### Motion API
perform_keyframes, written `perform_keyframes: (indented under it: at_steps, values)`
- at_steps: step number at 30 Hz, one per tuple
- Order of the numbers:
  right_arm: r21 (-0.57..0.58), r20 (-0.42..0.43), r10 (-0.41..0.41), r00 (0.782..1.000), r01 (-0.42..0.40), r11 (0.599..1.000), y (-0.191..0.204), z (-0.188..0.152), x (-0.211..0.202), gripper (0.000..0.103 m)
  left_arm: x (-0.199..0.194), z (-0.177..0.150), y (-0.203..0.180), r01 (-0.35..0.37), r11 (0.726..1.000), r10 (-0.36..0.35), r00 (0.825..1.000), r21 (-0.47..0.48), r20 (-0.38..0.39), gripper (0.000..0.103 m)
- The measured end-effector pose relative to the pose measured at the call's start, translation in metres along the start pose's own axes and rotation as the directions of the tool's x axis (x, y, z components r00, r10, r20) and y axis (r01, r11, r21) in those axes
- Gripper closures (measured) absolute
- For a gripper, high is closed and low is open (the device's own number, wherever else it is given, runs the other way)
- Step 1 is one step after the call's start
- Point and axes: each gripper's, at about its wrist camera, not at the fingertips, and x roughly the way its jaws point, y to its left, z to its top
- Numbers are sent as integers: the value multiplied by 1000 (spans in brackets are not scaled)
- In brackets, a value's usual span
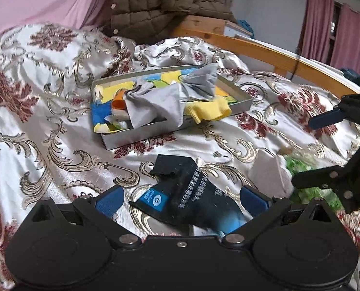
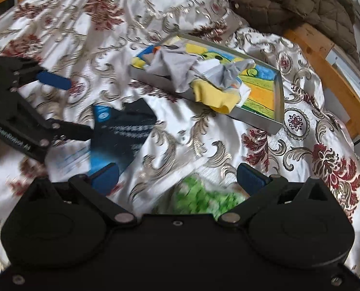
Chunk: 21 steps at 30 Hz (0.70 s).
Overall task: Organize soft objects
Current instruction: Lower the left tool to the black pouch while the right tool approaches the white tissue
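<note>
bed with shallow box of soft items, two hand-held grippers spread wide.

left gripper (image 1: 181, 197): fingers apart, grasping nothing; a black and blue sock (image 1: 192, 194) lies flat on the patterned bedspread (image 1: 34, 121) between its blue pads, lower centre of the left wrist view. right gripper (image 2: 177, 175): fingers apart, grasping nothing; a blurred green item (image 2: 201, 198) lies between its pads, lower centre of the right wrist view. grey box (image 1: 121, 141), middle of frame: holds a grey cloth (image 1: 165, 101) and a yellow cloth (image 1: 209, 110), both draped over its near wall. brown quilted jacket (image 1: 155, 4), top of frame. wooden bed frame (image 1: 264, 51), upper right.
</note>
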Motion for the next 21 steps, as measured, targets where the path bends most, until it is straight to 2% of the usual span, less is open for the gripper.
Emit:
perform_keyframes:
  at_steps: [6,10,14,21]
  values:
    - [96,-132,61,989,-48,994,-27,47,49,1,30,11,14,40,998,-43,998,-50,-45,3]
    - [153,-272,122,955,-82,985,-40,72,88,1,49,13,16,84,996,-87,993,-42,-85,10]
    - [171,-344,129,930,-72,983,-51,86,112,2,61,10,19,115,992,-121,987,-60,-106,15]
    - [145,-454,112,884,-51,988,-56,84,138,22,77,6,22,151,984,-163,975,-89,-149,26]
